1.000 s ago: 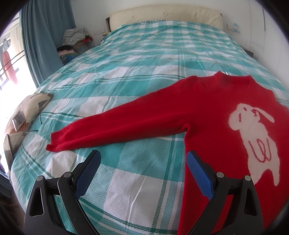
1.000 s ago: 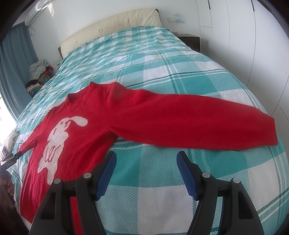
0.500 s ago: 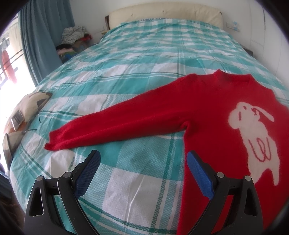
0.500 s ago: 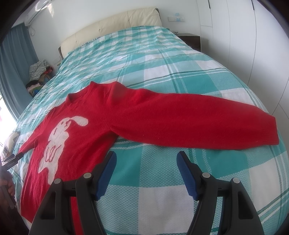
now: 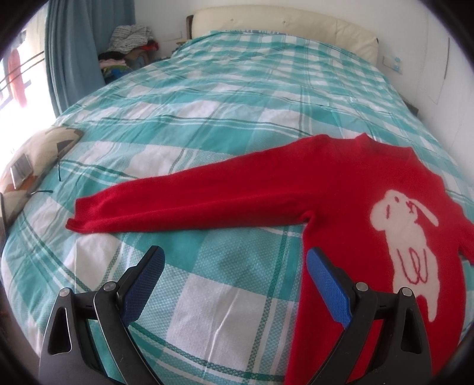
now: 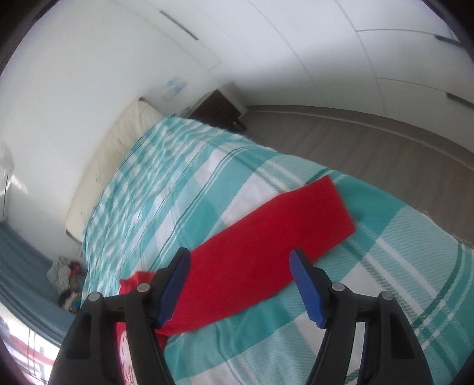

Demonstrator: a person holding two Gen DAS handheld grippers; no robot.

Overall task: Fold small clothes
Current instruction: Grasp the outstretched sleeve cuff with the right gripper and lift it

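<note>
A small red sweater (image 5: pixel 340 189) with a white rabbit picture (image 5: pixel 411 245) lies flat on the teal plaid bed (image 5: pixel 222 118), sleeves spread. In the left wrist view its left sleeve (image 5: pixel 177 204) stretches left, cuff near the bed's left side. My left gripper (image 5: pixel 235 260) is open and empty, above the bed just below that sleeve. In the right wrist view the right sleeve (image 6: pixel 266 254) lies across the bed, cuff toward the bed's edge. My right gripper (image 6: pixel 240 263) is open and empty, tilted, over the sleeve's middle.
A patterned cushion (image 5: pixel 35 160) lies at the bed's left edge. A pile of clothes (image 5: pixel 127 47) sits by the blue curtain (image 5: pixel 71 53). A cream headboard (image 5: pixel 281 23) is at the far end. Wood floor (image 6: pixel 370 148), a dark nightstand (image 6: pixel 216 109) and white wardrobes lie to the right.
My right gripper has swung sharply right and tilted, now over the right sleeve and facing the floor side. My left gripper shifted slightly; the sweater has not moved.
</note>
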